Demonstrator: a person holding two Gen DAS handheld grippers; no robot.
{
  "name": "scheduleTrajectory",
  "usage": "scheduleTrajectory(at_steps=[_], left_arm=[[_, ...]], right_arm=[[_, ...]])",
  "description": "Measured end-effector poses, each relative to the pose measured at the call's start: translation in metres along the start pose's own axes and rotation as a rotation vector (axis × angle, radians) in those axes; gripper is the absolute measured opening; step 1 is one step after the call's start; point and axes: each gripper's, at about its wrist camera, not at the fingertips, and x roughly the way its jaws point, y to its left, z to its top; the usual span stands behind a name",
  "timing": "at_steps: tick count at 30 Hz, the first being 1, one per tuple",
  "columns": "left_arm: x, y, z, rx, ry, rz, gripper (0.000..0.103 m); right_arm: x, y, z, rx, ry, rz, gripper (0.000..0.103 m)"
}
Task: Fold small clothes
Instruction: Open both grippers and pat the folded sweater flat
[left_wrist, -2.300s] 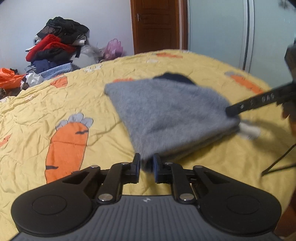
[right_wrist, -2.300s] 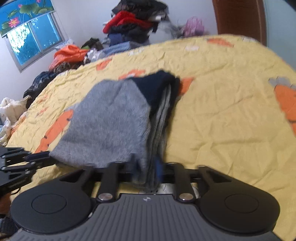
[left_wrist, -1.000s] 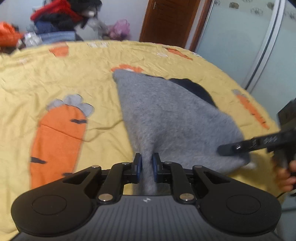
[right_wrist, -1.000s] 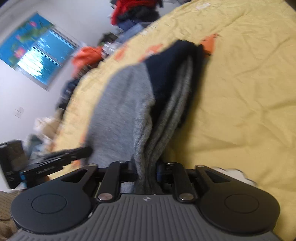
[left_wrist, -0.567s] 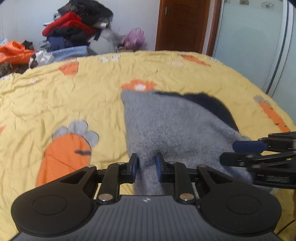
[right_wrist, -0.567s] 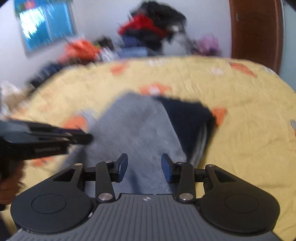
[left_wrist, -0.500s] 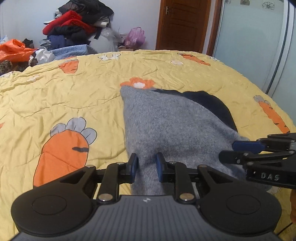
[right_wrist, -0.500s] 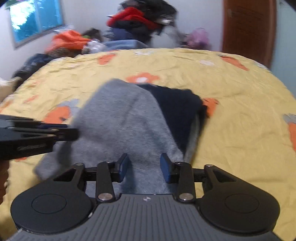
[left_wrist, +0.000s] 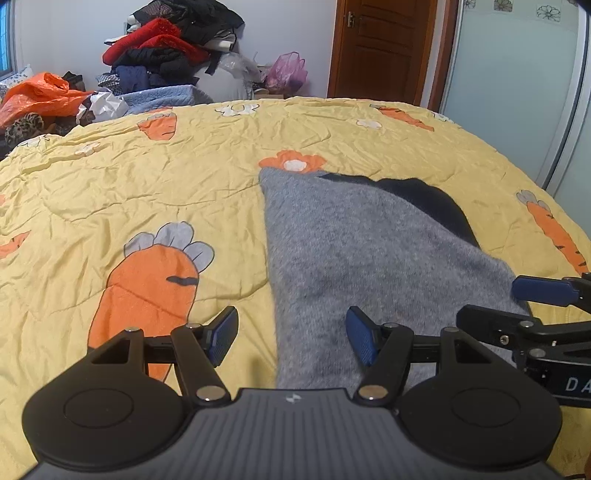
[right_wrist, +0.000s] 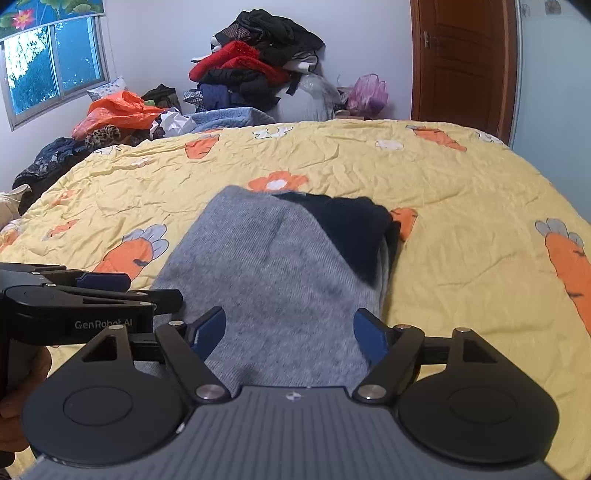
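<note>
A folded grey knit garment (left_wrist: 354, 254) with a dark navy part (left_wrist: 432, 206) at its far right lies flat on the yellow carrot-print bedspread (left_wrist: 147, 192). My left gripper (left_wrist: 291, 336) is open, its jaws straddling the garment's near left edge without holding it. My right gripper (right_wrist: 290, 330) is open over the near end of the same garment (right_wrist: 266, 266). Each gripper shows in the other's view: the right gripper at the right edge of the left wrist view (left_wrist: 517, 306), the left gripper at the left edge of the right wrist view (right_wrist: 140, 288).
A heap of clothes (left_wrist: 173, 55) and an orange bag (left_wrist: 40, 99) sit beyond the bed's far side. A wooden door (left_wrist: 384, 48) and frosted wardrobe panels (left_wrist: 517, 92) stand at the back right. A window (right_wrist: 51, 66) is on the left wall.
Both grippers have let go of the grey garment and opened wide. The garment, earlier lifted and pulled, now lies flat on the bedspread.
</note>
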Motion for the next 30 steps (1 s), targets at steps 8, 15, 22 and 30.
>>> scheduleTrajectory(at_steps=[8,15,22,30], left_arm=[[-0.009,0.004,-0.011,0.002,0.011,0.011,0.064],[-0.022,-0.002,-0.025,0.027,0.011,0.041,0.076],[-0.037,-0.004,-0.042,0.017,0.012,0.122,0.085],[-0.039,0.001,-0.076,0.008,-0.010,0.100,0.085]], right_arm=[[-0.011,0.005,-0.008,0.007,0.005,-0.027,0.084],[-0.021,0.008,-0.019,0.065,0.012,-0.065,0.096],[-0.025,0.012,-0.033,0.088,0.053,-0.079,0.102],[-0.018,0.019,-0.065,0.078,0.027,-0.120,0.102]])
